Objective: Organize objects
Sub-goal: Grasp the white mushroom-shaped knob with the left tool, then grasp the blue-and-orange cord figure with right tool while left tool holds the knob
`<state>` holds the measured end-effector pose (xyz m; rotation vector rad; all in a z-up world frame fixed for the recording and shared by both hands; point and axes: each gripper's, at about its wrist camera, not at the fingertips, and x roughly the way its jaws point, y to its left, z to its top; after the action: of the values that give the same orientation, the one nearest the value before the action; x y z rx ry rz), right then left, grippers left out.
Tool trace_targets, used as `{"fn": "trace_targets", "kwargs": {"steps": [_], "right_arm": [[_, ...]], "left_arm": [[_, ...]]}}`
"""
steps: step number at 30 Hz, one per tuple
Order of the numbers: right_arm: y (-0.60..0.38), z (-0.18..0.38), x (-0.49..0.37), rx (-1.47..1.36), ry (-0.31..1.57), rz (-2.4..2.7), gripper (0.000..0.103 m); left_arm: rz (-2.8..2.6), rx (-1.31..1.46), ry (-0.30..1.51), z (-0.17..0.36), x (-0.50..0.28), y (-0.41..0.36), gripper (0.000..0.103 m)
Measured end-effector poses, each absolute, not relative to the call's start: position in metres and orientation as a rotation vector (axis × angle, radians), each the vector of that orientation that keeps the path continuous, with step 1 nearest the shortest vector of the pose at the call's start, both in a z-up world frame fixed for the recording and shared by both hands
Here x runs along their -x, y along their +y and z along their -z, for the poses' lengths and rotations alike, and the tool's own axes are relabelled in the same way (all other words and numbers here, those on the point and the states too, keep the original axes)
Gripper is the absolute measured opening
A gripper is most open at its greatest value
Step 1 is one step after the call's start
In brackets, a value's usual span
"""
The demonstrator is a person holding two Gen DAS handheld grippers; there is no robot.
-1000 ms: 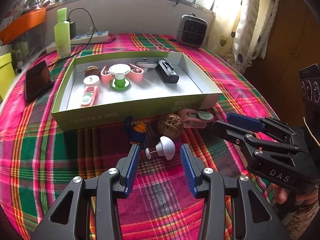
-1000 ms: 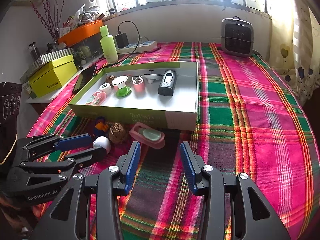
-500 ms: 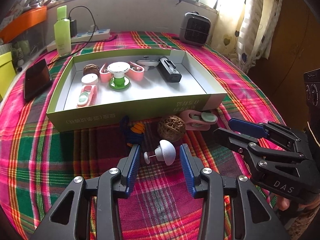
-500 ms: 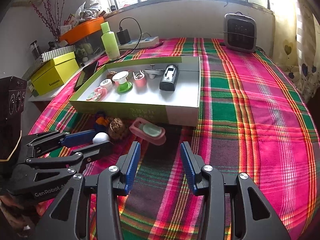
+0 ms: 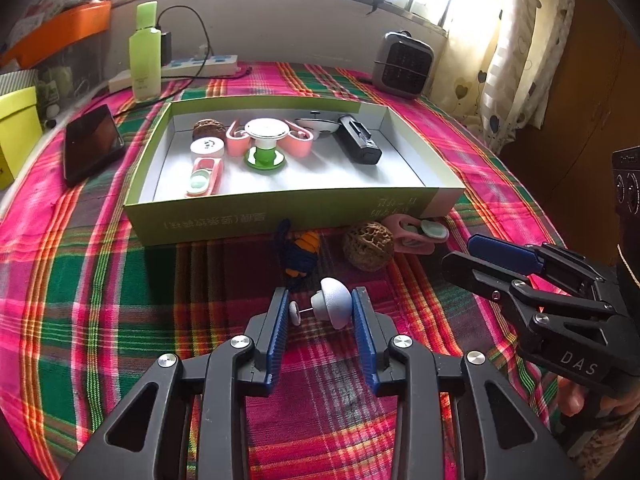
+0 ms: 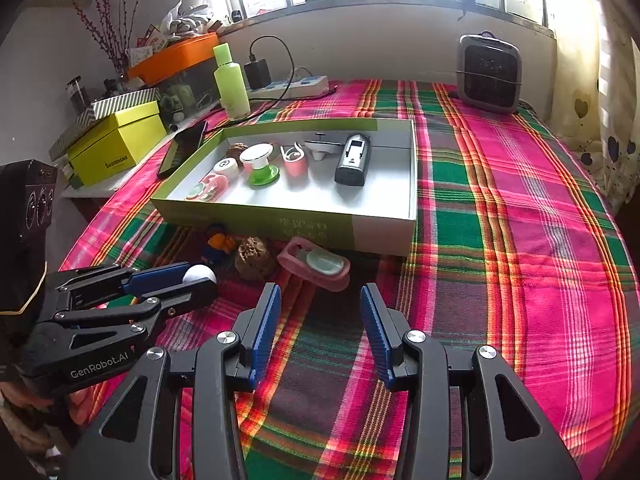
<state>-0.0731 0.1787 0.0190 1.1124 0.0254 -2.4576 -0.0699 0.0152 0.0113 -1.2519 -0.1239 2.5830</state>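
A white mushroom-shaped knob [image 5: 332, 304] with a thin pin and a small disc lies on the plaid cloth between the pads of my left gripper [image 5: 320, 294]. The jaws are closing. The right pad meets the dome and the disc sits a sliver from the left pad. Beyond it lie a blue-and-orange toy [image 5: 302, 250], a walnut [image 5: 368, 246] and a pink case [image 5: 416, 234], all in front of the green box [image 5: 280, 216]. My right gripper [image 6: 320, 290] hovers open with nothing in it just short of the pink case [image 6: 316, 264], with the left gripper [image 6: 196, 276] to its left.
Inside the box lie a black device [image 5: 358, 144], a white-and-green stand [image 5: 264, 148], pink holders and another walnut. A phone [image 5: 92, 144], a green bottle [image 5: 144, 52], a power strip and a heater [image 5: 402, 64] stand around it. A yellow box [image 6: 116, 140] sits off the table's left edge.
The left gripper's jaws have narrowed around the white knob, which has stayed on the cloth. The right gripper holds the same opening and place.
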Motion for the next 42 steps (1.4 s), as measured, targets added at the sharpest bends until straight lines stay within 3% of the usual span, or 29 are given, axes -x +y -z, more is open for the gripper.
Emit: {"fn": "trace_targets", "kwargs": {"steps": [21,42], "right_arm": [[0.095,-0.022,0.072,-1.031,0.128,2.341,0.043],[0.068,-0.007,0.092,-1.117,0.236,2.384,0.043]], "left_arm": [[-2.741,1.287,-0.246,-0.010,0.072,-0.061,0.030],[-2.719,1.254,-0.324,-0.009,0.073,-0.074,0.030]]}}
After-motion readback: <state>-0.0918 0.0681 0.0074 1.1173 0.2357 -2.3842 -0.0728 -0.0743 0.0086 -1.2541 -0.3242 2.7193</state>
